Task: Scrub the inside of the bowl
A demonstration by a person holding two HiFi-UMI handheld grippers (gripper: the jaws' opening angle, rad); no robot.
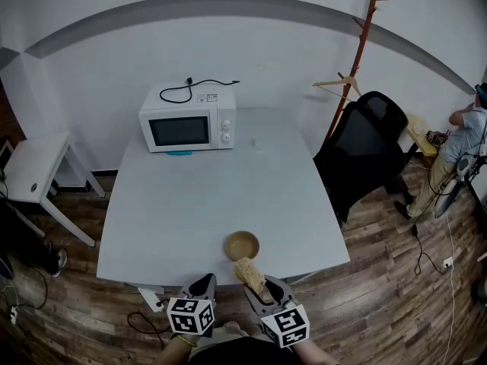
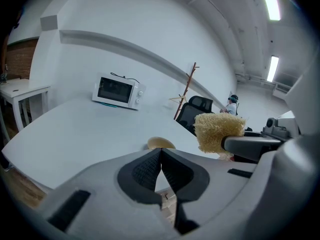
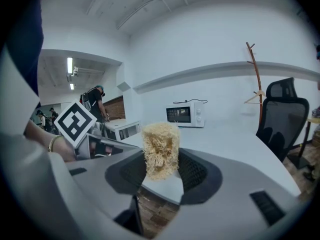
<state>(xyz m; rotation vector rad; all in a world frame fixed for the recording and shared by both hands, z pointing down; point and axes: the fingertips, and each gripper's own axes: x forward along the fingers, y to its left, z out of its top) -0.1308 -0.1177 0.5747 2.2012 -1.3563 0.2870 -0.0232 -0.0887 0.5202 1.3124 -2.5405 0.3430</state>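
Note:
A small wooden bowl [image 1: 241,245] sits on the grey table [image 1: 190,204] near its front edge; in the left gripper view the bowl [image 2: 160,143] peeks just above the jaws. My right gripper [image 1: 259,282] is shut on a tan loofah scrubber [image 1: 249,273], held over the table's front edge just short of the bowl. In the right gripper view the scrubber [image 3: 160,150] stands upright between the pads. My left gripper [image 1: 204,284] is shut and empty, its pads meeting, left of the right one. From the left gripper [image 2: 160,156] the scrubber [image 2: 218,132] shows at right.
A white microwave [image 1: 188,120] with a black cord on top stands at the table's far side. A black office chair [image 1: 364,149] and a wooden coat stand [image 1: 354,67] are to the right. A white side table [image 1: 34,166] is at left. A person [image 1: 456,150] stands far right.

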